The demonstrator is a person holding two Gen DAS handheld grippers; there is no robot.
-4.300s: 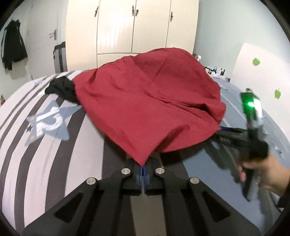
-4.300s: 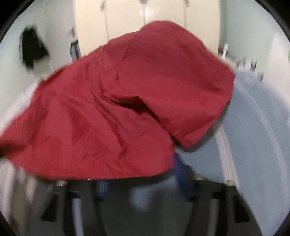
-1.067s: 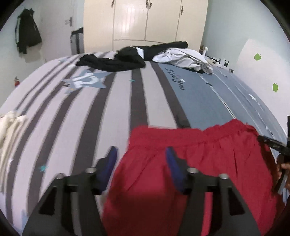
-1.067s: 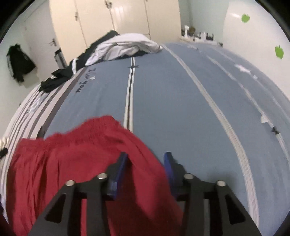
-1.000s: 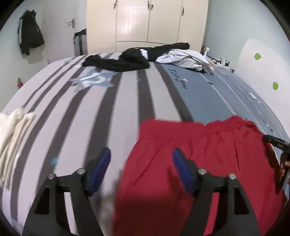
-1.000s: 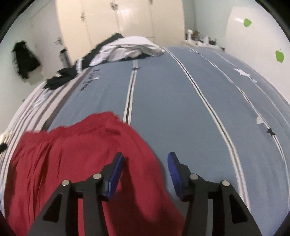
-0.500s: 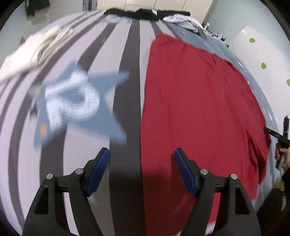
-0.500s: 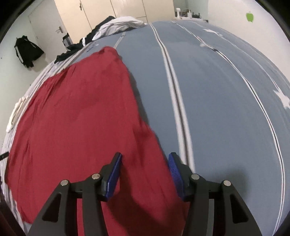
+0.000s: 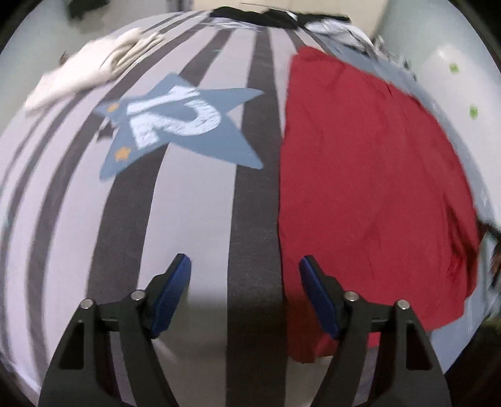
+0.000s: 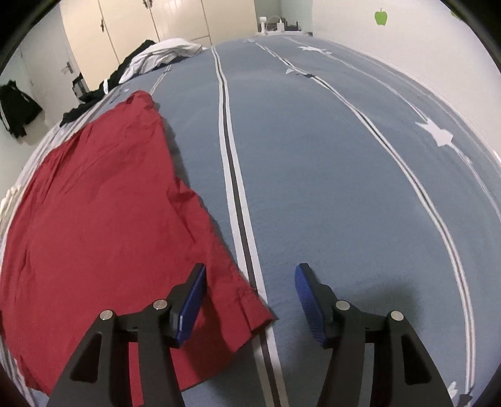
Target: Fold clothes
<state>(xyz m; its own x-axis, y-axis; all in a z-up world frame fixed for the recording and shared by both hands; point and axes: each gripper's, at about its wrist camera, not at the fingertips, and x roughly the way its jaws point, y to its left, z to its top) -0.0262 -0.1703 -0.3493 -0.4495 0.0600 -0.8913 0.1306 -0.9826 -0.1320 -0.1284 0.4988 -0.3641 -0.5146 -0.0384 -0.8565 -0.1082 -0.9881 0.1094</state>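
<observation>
A dark red garment (image 9: 369,175) lies spread flat on the bed; it also shows in the right wrist view (image 10: 103,219). My left gripper (image 9: 244,269) is open and empty, over the striped sheet just left of the garment's left edge. My right gripper (image 10: 250,278) is open and empty, over the blue sheet just right of the garment's near right corner (image 10: 250,313). Neither gripper touches the cloth.
The bed (image 9: 194,225) has grey and dark stripes with a blue star print (image 9: 178,125). A white garment (image 9: 90,75) lies at far left. A pile of black and white clothes (image 10: 150,59) lies at the far end. Wardrobe doors (image 10: 156,22) stand behind.
The red garment was let go and now lies flat. Both grippers have opened and drawn back along its sides toward its near end, the left now beside its left edge.
</observation>
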